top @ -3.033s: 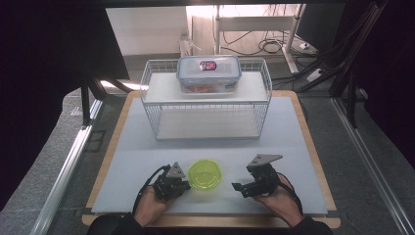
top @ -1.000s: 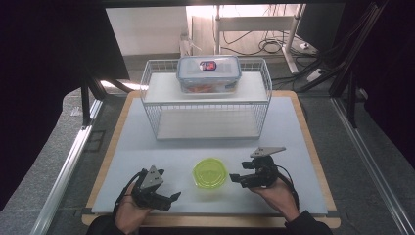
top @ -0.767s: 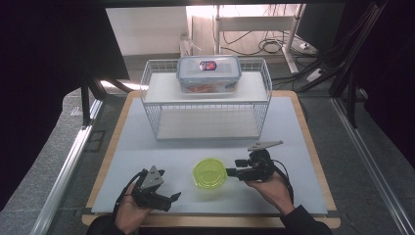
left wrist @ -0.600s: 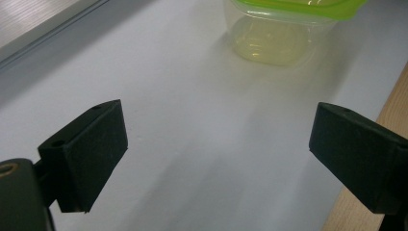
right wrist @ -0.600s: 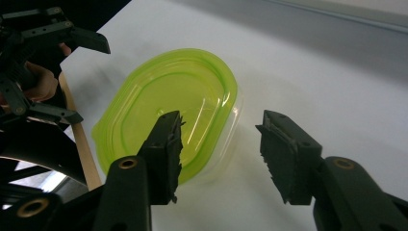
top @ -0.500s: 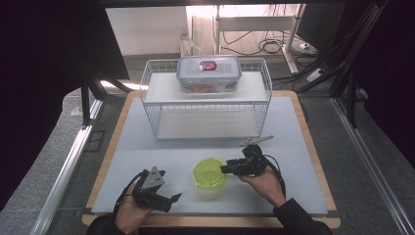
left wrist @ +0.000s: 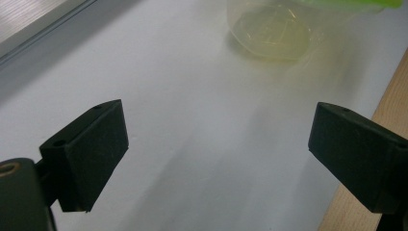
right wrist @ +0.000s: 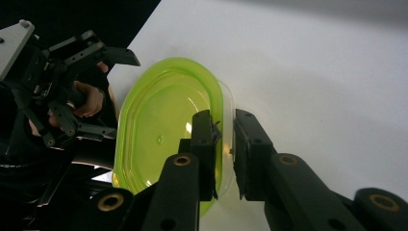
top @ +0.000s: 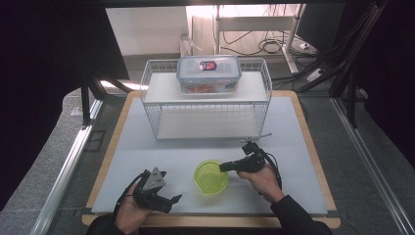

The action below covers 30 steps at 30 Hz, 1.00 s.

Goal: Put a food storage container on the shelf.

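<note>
A yellow-green oval lid (top: 211, 176) sits on a small clear tub at the front middle of the white table. My right gripper (top: 222, 168) reaches it from the right. In the right gripper view the jaws of this gripper (right wrist: 223, 130) are shut on the lid (right wrist: 163, 130) at its near rim, one pad on top and one outside. My left gripper (top: 173, 199) rests open at the front left, apart from the tub. In the left gripper view its jaws (left wrist: 219, 154) stand wide with bare table between them, and the clear tub (left wrist: 272, 33) lies farther off.
A white wire rack (top: 205, 105) stands at the back middle of the table, with a clear lidded food box (top: 209, 73) on its top shelf. The table's wooden border (left wrist: 385, 96) runs close beside the left gripper.
The left gripper drew back from the tub to the front left corner. The right gripper swung in leftward and closed on the lid's right rim.
</note>
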{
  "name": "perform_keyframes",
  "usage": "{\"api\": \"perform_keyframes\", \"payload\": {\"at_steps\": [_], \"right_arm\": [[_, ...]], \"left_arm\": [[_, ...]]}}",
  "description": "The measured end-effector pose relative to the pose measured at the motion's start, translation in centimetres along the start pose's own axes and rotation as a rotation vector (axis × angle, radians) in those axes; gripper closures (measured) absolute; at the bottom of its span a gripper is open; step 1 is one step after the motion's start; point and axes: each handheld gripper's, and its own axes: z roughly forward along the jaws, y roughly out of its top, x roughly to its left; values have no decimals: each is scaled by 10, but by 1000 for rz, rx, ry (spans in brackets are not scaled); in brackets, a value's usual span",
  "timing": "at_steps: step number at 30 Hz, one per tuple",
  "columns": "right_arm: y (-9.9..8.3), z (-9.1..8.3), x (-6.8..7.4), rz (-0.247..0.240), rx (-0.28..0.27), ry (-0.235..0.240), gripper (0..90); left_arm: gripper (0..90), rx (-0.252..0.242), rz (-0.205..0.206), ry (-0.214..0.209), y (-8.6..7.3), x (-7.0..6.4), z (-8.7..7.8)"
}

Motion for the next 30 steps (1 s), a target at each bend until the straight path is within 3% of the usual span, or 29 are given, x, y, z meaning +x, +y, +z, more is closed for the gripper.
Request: {"api": "perform_keyframes", "payload": {"at_steps": [5,9,15,30], "right_arm": [[0,-1,2,17,3,33,811],[0,-3,3,21,-2,26,813],[1,-10,4,39,-33,55,814],[13,-31,15,31,-111,46,814]], "left_arm": [[68,0,6,2,0,0,0],[68,-9,6,5,0,0,-1],[68,-19,0,8,1,0,-2],[68,-25,-2,12,1,1,-3]]}}
